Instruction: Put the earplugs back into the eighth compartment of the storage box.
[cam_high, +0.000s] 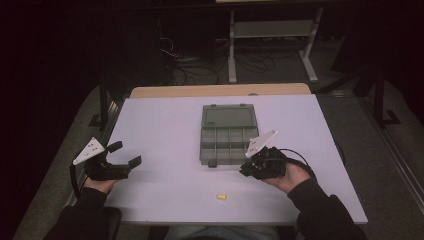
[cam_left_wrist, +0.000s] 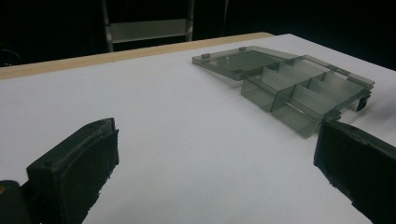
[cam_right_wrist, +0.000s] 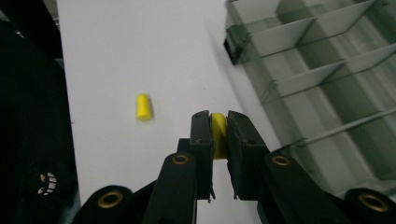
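Yellow foam earplug, likely light and squashy, sits pinched across its middle in the clenched right gripper beside the open organizer box, another earplug near the table's front edge, left gripper released.

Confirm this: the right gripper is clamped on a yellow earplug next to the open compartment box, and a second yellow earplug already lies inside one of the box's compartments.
Not quite. The right gripper is clamped on a yellow earplug next to the open compartment box, but the second yellow earplug lies on the white table, outside the box. The right gripper view shows this, and the high view shows it near the table's front edge.
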